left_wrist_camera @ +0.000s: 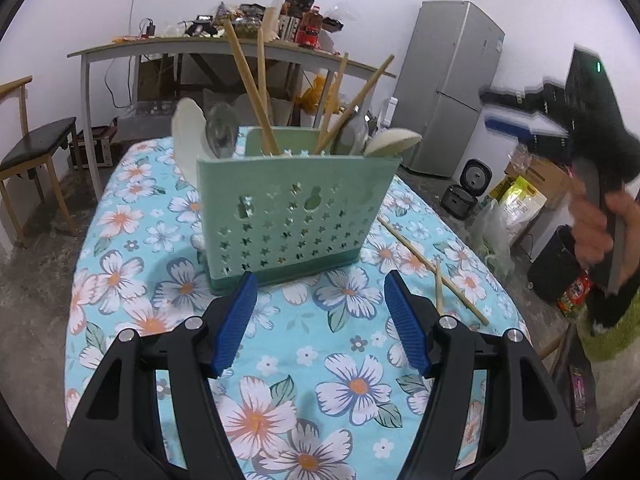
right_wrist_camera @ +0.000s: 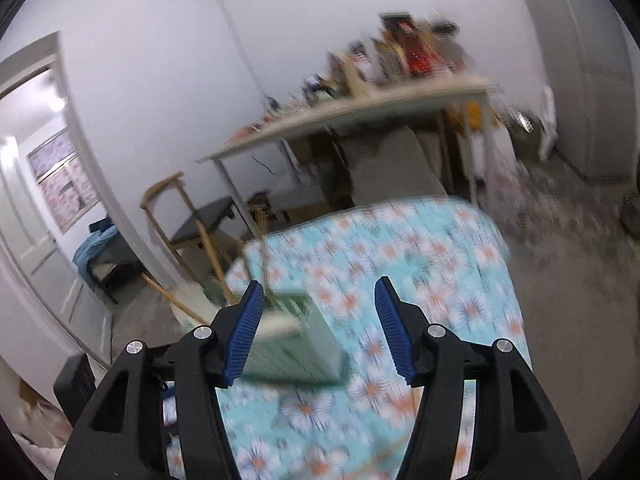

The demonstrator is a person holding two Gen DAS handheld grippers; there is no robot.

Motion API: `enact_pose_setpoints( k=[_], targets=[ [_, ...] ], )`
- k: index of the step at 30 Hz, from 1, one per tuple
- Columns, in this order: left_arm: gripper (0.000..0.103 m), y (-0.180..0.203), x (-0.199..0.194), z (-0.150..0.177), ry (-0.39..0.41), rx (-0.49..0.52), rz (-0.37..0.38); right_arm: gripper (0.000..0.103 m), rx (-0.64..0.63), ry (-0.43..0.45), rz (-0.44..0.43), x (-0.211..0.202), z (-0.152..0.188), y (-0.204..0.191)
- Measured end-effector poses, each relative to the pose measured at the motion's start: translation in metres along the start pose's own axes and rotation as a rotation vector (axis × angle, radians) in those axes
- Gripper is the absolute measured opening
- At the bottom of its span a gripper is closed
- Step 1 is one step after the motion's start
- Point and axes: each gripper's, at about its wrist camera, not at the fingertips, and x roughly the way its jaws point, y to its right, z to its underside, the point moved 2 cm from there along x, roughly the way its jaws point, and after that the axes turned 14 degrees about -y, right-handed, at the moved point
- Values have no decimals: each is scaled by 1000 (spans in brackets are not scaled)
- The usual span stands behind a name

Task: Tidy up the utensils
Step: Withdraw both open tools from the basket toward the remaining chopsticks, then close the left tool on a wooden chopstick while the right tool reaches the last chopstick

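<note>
A green perforated utensil holder (left_wrist_camera: 294, 216) stands on the floral tablecloth (left_wrist_camera: 304, 360). It holds several wooden chopsticks (left_wrist_camera: 250, 84), metal spoons (left_wrist_camera: 221, 132) and white spoons (left_wrist_camera: 185, 132). Two loose chopsticks (left_wrist_camera: 432, 268) lie on the cloth to its right. My left gripper (left_wrist_camera: 320, 312) is open and empty, just in front of the holder. My right gripper (right_wrist_camera: 318, 328) is open and empty, above the table; its view is blurred and shows the holder (right_wrist_camera: 304, 340) below its left finger. It also shows, blurred and held in a hand, at the right of the left wrist view (left_wrist_camera: 592, 148).
A long cluttered table (left_wrist_camera: 224, 46) stands behind, with a wooden chair (left_wrist_camera: 36, 152) at the left. A grey fridge (left_wrist_camera: 448, 80), rice cookers (left_wrist_camera: 466, 192) and bags (left_wrist_camera: 516, 204) stand on the floor at the right. An open doorway (right_wrist_camera: 36, 184) shows in the right wrist view.
</note>
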Motion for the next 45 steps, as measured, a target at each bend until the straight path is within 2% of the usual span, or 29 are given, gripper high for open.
enact_pose_setpoints(
  k=[6, 9, 16, 21, 23, 25, 27, 33, 38, 42, 45],
  targets=[
    [63, 7, 18, 0, -70, 16, 51, 56, 158, -148, 4, 32, 57, 49],
    [63, 17, 30, -1, -112, 36, 107, 51, 214, -199, 20, 46, 82, 67],
    [61, 62, 70, -5, -225, 150, 253, 49, 304, -206, -9, 55, 94, 92],
    [59, 104, 101, -11, -274, 245, 300, 49, 322, -205, -10, 59, 97, 98],
    [54, 115, 113, -13, -293, 268, 302, 49, 336, -203, -8, 59, 99, 103],
    [53, 124, 125, -15, -308, 289, 294, 49, 355, -200, -1, 58, 101, 109],
    [45, 131, 139, -16, -334, 299, 276, 49, 369, -197, 2, 57, 103, 114],
    [30, 137, 172, -15, -395, 304, 216, 49, 390, -192, 8, 55, 107, 125],
    [23, 137, 181, -11, -402, 309, 188, 49, 394, -192, 7, 56, 108, 128],
    [8, 133, 180, -9, -396, 306, 167, 48, 384, -196, 7, 56, 108, 126],
    [6, 126, 178, -8, -397, 286, 173, 48, 372, -200, 10, 58, 108, 121]
  ],
)
